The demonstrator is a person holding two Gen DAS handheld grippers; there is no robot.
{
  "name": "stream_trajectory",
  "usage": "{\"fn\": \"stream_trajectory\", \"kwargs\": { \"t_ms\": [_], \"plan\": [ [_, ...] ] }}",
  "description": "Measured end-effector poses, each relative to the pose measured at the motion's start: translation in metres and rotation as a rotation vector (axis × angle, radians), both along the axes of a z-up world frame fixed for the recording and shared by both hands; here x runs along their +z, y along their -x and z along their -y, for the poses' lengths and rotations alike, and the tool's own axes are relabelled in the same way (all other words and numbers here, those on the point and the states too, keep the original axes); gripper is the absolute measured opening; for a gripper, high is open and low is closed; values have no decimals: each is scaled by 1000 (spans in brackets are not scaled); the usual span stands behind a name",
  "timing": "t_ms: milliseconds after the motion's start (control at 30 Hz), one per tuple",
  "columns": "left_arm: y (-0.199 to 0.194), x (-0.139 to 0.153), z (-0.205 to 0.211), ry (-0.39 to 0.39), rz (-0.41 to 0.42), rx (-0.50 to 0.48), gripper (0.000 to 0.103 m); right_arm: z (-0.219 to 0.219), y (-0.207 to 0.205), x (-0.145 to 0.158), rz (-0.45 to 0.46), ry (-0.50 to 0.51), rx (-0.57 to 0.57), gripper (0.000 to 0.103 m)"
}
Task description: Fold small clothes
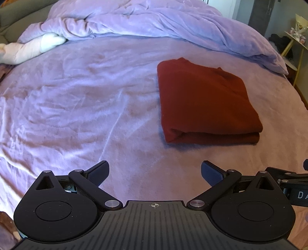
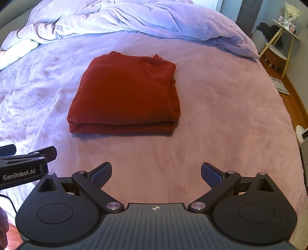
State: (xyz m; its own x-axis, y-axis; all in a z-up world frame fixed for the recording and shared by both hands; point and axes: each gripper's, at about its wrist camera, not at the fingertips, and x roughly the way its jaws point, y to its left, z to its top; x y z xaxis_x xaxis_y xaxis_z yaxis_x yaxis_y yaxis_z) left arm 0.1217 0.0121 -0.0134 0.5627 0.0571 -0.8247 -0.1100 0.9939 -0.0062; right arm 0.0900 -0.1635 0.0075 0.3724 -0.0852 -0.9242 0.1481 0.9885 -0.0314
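Observation:
A dark red garment (image 1: 206,102) (image 2: 127,94) lies folded into a neat rectangle on the pink bed cover (image 1: 96,100) (image 2: 221,115). In the left wrist view it sits ahead and to the right of my left gripper (image 1: 155,173), which is open with nothing between its fingers. My right gripper (image 2: 156,174) is also open and empty, held back from the garment's near folded edge. The left gripper's body (image 2: 27,163) shows at the left edge of the right wrist view, and the right gripper's body (image 1: 292,184) shows at the right edge of the left wrist view.
A rumpled lilac duvet (image 1: 146,21) (image 2: 134,17) is heaped along the far side of the bed. A white and pink pillow (image 1: 30,49) lies at the far left. A small side table (image 2: 283,36) and wooden floor (image 2: 292,100) lie past the bed's right edge.

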Motion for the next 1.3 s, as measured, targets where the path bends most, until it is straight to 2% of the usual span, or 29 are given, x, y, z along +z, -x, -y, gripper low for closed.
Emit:
{"fn": "stream_trajectory", "kwargs": {
  "t_ms": [1300],
  "plan": [
    [-1,-3,3,18,-17,7,103,0,0,-2,-9,7,7,99]
  ]
}}
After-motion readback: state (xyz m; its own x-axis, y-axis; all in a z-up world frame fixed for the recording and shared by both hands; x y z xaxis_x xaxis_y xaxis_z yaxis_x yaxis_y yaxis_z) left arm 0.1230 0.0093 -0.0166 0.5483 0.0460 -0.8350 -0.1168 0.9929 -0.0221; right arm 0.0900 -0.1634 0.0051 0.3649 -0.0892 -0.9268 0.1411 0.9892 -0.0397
